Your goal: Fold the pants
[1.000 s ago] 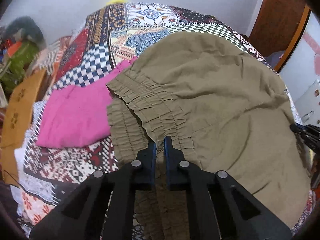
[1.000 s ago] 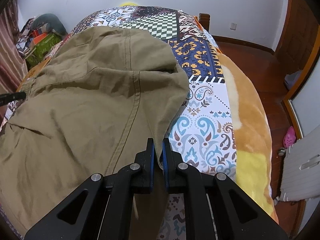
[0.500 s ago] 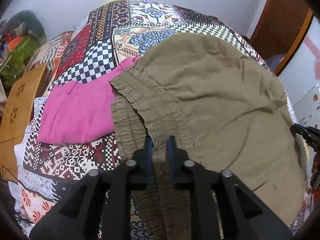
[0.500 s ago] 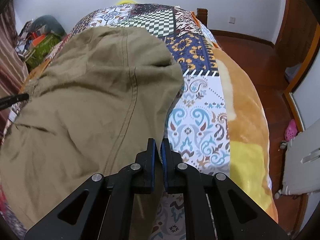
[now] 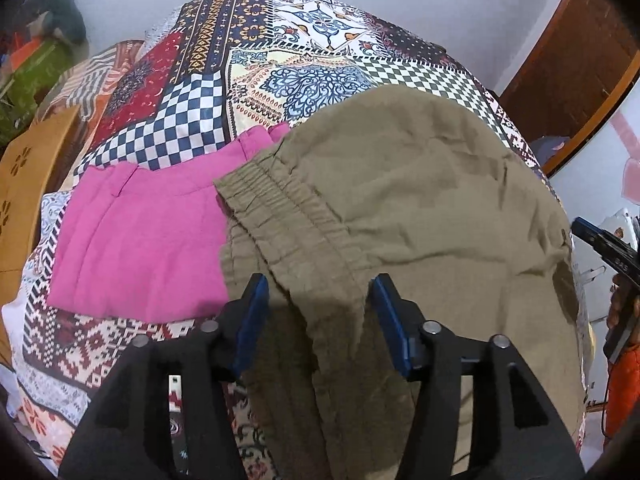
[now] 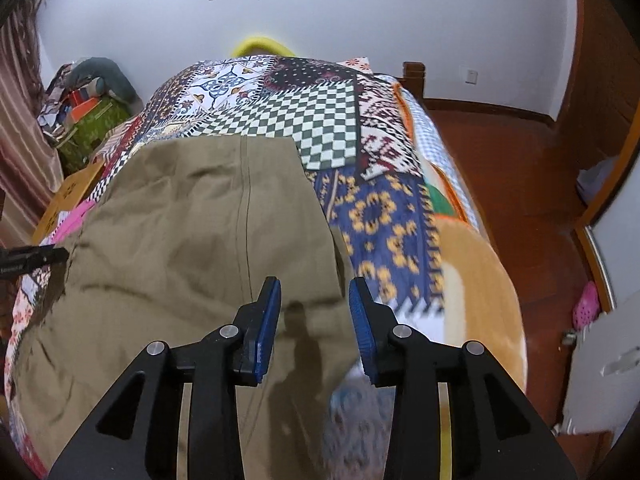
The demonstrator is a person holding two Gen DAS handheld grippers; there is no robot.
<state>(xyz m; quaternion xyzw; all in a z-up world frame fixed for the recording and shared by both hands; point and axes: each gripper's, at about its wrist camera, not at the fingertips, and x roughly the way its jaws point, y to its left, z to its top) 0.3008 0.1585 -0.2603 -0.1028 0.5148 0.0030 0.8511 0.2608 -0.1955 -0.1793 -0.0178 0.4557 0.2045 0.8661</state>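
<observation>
Khaki pants (image 5: pixel 420 200) lie spread on the bed (image 5: pixel 280 64), long axis running from the elastic waistband at the left hand-held gripper (image 5: pixel 318 312) to the far end at the right hand-held gripper (image 6: pixel 314 316), both with jaws apart, holding nothing.

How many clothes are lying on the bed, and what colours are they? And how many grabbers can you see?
Olive-brown pants: 1
Pink garment: 1
Grippers, both open: 2, the left gripper and the right gripper
Total: 4 things, 2 clothes on the patchwork bedspread and 2 grippers.
</observation>
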